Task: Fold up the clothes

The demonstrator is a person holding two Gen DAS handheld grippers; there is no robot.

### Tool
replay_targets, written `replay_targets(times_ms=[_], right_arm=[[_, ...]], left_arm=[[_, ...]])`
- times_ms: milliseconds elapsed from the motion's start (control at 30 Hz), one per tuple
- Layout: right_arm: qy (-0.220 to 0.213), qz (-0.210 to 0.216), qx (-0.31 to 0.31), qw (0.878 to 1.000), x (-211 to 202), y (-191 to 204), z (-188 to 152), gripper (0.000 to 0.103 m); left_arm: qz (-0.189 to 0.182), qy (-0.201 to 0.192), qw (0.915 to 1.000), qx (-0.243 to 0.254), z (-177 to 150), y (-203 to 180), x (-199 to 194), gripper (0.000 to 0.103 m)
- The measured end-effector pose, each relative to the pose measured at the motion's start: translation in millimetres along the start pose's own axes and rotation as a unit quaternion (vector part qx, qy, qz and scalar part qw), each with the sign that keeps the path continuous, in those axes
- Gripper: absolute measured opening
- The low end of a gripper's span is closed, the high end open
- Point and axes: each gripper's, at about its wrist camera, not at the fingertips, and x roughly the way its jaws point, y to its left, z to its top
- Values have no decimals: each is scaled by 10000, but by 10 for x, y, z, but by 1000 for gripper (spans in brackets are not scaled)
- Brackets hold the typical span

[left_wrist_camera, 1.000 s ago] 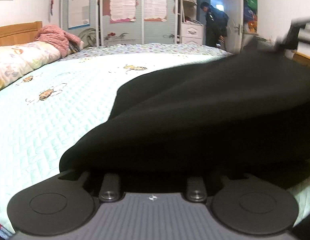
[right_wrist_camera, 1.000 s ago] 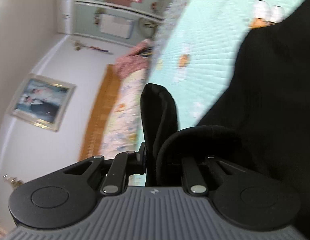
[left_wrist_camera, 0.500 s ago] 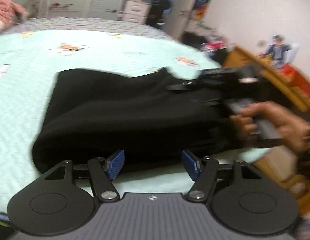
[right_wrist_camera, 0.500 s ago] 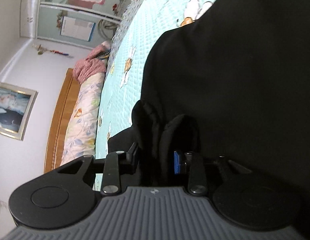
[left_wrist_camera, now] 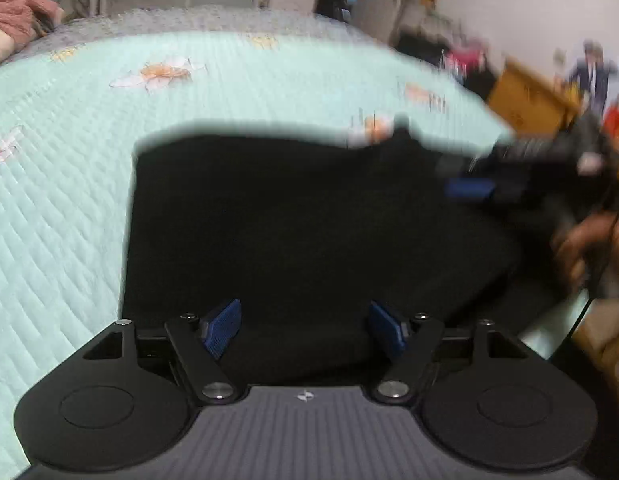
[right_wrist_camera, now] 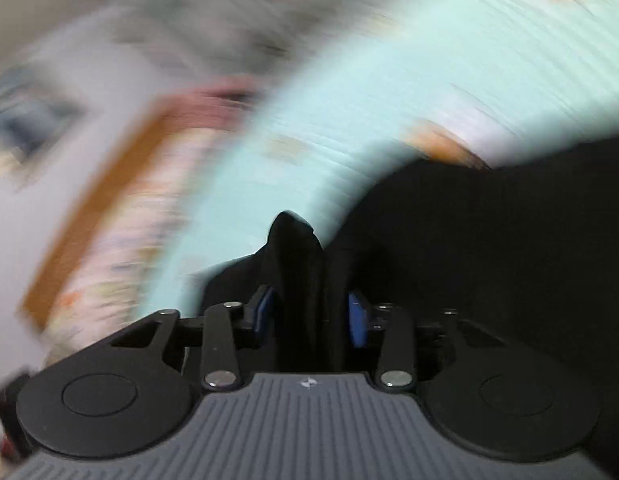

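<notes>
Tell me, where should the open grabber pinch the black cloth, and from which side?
Probably the near edge of the black cloth, right in front of the left gripper. Its jaws are open with nothing between them, and the cloth lies flat on the bed, so a low, forward approach could slip one finger under that edge. The right gripper seems to pinch a bunched corner.

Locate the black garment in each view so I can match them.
Left wrist: black garment fills the centre, flat on the bedspread, beyond the open left gripper.
Right wrist: it fills the right and lower centre; a fold stands between the right gripper's pads.
Shared landmark: the bedspread.
</notes>
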Motion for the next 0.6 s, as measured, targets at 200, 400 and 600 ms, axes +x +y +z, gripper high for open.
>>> replay_targets(times_ms=[200,400,600], right_arm=[[-339,960,412,9940,-538,45,-283,44],[470,1035,433,9926,-436,234,-533,51],[757,407,57,9963,-215,341,-574,52]], left_arm=[[-51,-119,9994,318,-109,-70,-113,74],[-20,-127,9994,320,-21,-40,-72,75],[140,-176,9981,576,34,-35,-11,80]])
